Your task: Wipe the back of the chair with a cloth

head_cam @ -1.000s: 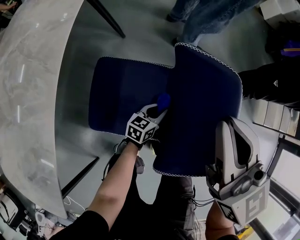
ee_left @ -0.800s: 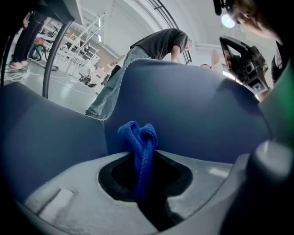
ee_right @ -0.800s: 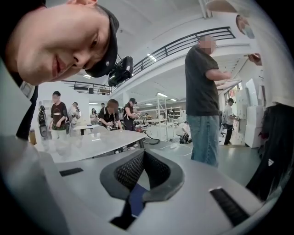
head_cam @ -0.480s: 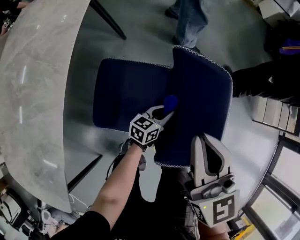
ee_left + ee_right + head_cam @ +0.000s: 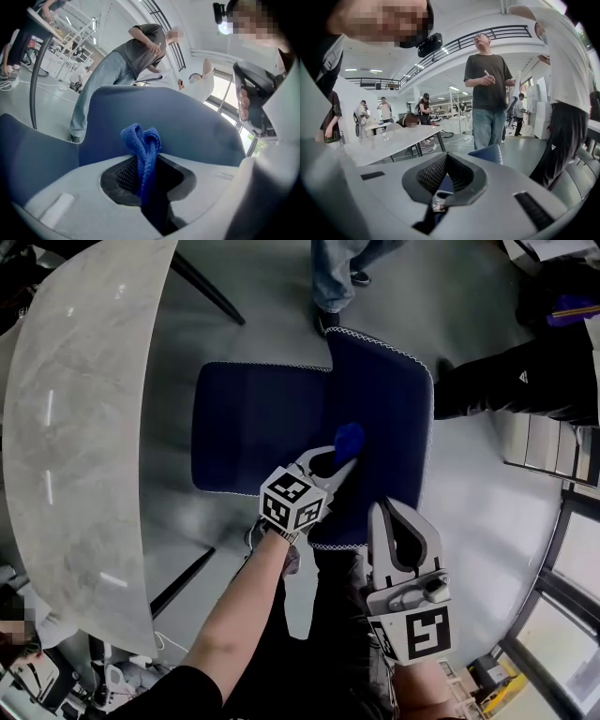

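We see a bright blue cloth [image 5: 142, 149], bunched into folds and pinched between the closed jaws of the left gripper [image 5: 334, 465]. The cloth sits at the front face of the dark blue chair back [image 5: 389, 409], low down near where it meets the seat [image 5: 248, 423]. It appears to touch the fabric, though we cannot be sure from these angles. Pale stitching runs along the chair's edges. The right gripper [image 5: 401, 519] hangs closer to the person's body, just beside the near edge of the chair back. Its jaws are pressed together at the tips with nothing between them. Left of the chair curves a pale, marble-patterned table [image 5: 75, 418] on dark legs. Beyond the chair a person in jeans [image 5: 335, 273] stands on the grey floor [image 5: 469, 512], and another person in black clothing [image 5: 525, 381] is at the right.
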